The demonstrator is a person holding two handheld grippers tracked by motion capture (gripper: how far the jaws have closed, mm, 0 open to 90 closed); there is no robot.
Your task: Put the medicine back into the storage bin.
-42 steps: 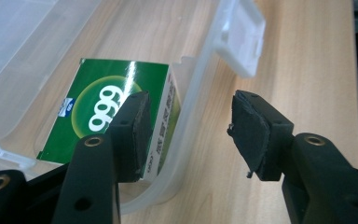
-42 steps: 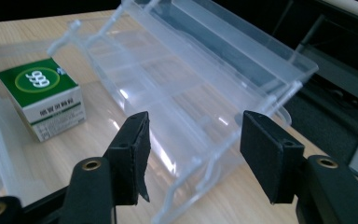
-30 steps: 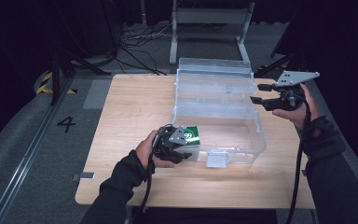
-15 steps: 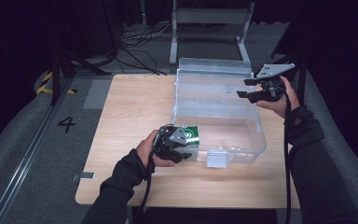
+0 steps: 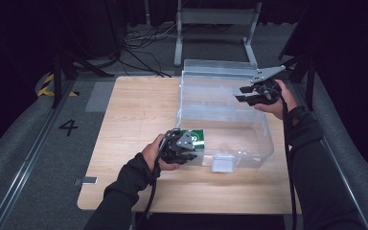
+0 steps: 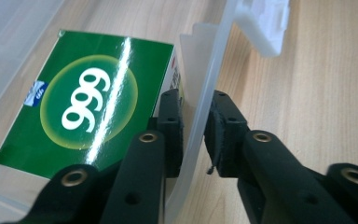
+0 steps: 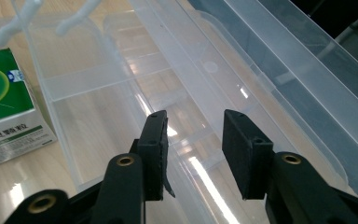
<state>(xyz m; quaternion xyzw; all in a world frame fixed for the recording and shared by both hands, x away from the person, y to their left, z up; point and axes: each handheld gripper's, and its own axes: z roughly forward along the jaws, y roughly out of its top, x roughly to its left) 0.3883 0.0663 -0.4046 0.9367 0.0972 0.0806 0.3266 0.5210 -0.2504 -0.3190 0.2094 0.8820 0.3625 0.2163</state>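
The clear plastic box (image 5: pixel 223 115) sits on the wooden table (image 5: pixel 134 110), toward its right side. The left gripper (image 6: pixel 193 128) pinches the box's thin near wall, one jaw inside and one outside. That grip likely keeps the box from sliding. A green carton (image 6: pixel 86 105) with "999" on it lies flat inside the box, in the near left corner, just beside the inner jaw. Apart from the carton, the box looks bare. The right gripper (image 7: pixel 193 140) hangs over the far right rim with its jaws apart, holding nothing. It seems ready to grab that rim.
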